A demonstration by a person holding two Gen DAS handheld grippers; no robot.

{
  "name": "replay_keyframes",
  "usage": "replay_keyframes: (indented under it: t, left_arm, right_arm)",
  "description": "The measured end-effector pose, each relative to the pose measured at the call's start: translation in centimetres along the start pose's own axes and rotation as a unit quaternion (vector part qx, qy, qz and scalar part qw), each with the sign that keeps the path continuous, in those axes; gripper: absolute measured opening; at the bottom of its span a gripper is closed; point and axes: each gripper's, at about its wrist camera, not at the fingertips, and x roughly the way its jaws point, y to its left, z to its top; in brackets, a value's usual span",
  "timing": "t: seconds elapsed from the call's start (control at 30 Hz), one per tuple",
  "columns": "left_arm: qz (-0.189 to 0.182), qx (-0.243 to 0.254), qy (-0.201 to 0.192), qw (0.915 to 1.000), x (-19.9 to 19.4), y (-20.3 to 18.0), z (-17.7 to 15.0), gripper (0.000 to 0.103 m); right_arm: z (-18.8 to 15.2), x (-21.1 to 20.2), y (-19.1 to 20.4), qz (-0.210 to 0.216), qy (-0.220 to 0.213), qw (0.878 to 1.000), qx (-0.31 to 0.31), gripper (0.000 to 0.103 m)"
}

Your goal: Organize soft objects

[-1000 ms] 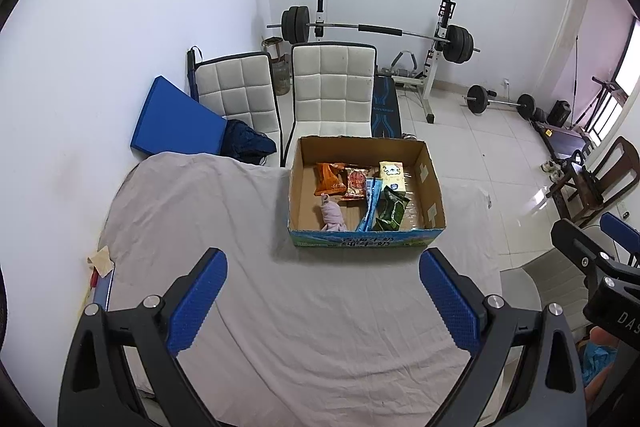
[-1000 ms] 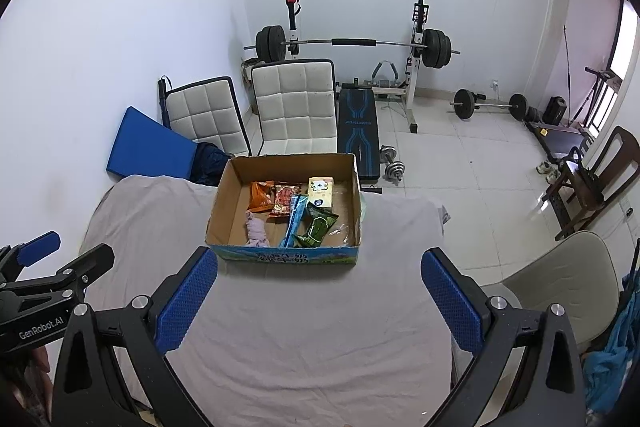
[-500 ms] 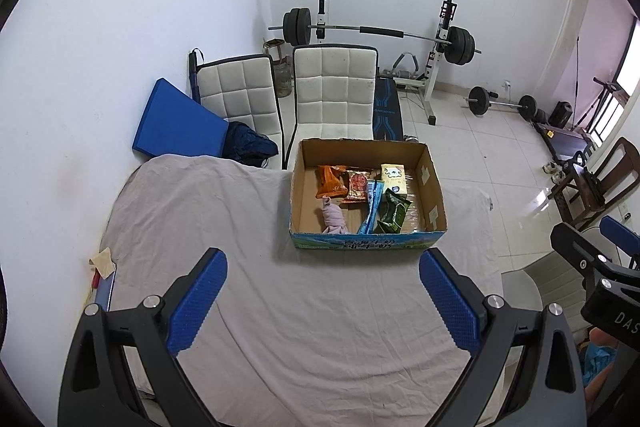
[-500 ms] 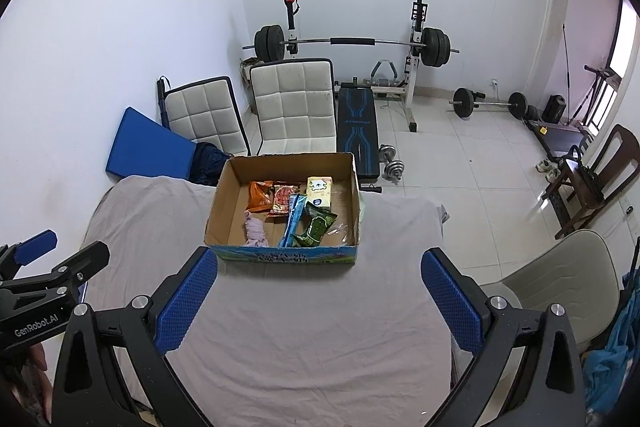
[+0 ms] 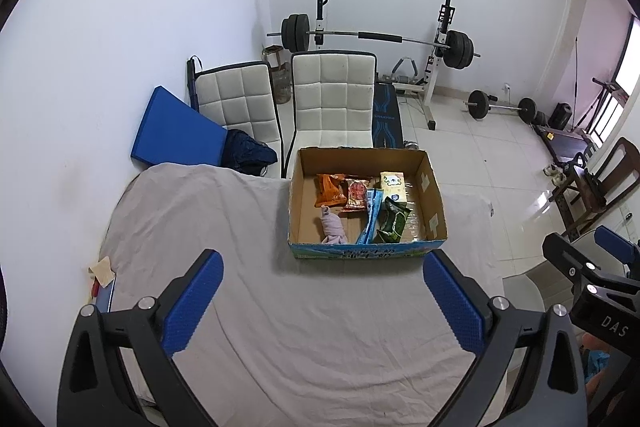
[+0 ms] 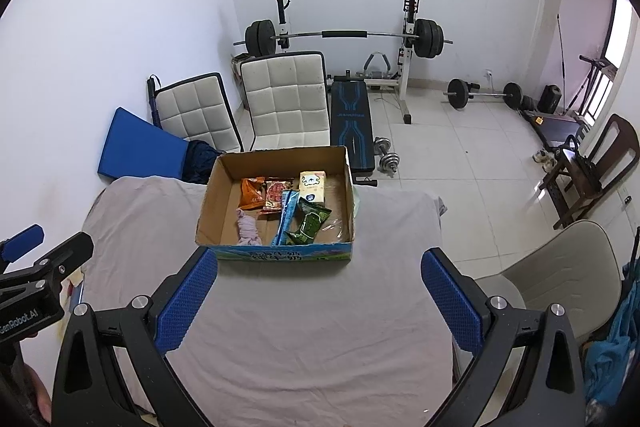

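The soft things all lie in the box (image 5: 366, 205), which stands on the cloth-covered surface (image 5: 280, 327) ahead of both tools and well apart from them. The left hand-held gripper (image 5: 322, 301) is spread wide and empty; the right hand-held gripper (image 6: 318, 301) is likewise spread and holds nothing. From the left view the box sits ahead and a little to the right; from the right view it sits ahead and a little to the left, so it lies roughly between the two, neither clearly nearer. Inside, the pink cloth (image 6: 248, 227) lies in the near left part, its long axis running front to back. The blue packet (image 6: 287, 217) lies just right of it, also lengthwise front to back, with the green packet (image 6: 310, 225) touching its right side. The orange packet (image 6: 252, 193), red packet (image 6: 274, 195) and cream carton (image 6: 312, 187) lie toward the far wall. Judging by side, the left tool suits the cloth, the right one the green packet; either reach must clear the near wall and descend from above.
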Motion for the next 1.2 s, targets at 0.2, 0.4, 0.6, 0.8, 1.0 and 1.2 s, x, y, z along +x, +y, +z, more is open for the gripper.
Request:
replay_keyframes:
  t: [0.2,0.4,0.6,0.8,1.0,1.2]
  left_arm:
    - [0.002,-0.006,-0.004,1.0,0.08,0.07,0.22,0.103]
    - [0.003,-0.007,-0.005,1.0,0.23,0.14,0.38,0.103]
    - [0.004,-0.009,-0.004,0.9999,0.35,0.14,0.49,0.103]
    - [0.005,-0.01,-0.004,0.9999,0.36,0.17,0.46,0.103]
    - [0.006,-0.011,-0.003,0.9999,0.53,0.21,0.45,0.103]
    - [0.007,-0.011,-0.003,0.9999,0.46,0.24,0.38,0.103]
  right_arm:
    - [0.37,-0.29,-0.12,-0.001,-0.01,1.0,-0.004,0.103]
    - [0.7,-0.51,0.16,-0.001,-0.017,1.0,-0.008,0.103]
    - [0.89,-0.64,0.29,0.001,-0.019,1.0,-0.011,0.103]
    - [0.92,-0.59,0.33,0.0,-0.02,1.0,-0.011,0.103]
    - [0.81,-0.67,0.32,0.0,-0.019,1.0,-0.011,0.103]
    - [0.8,-0.66,0.35,0.0,-0.02,1.0,-0.011,0.103]
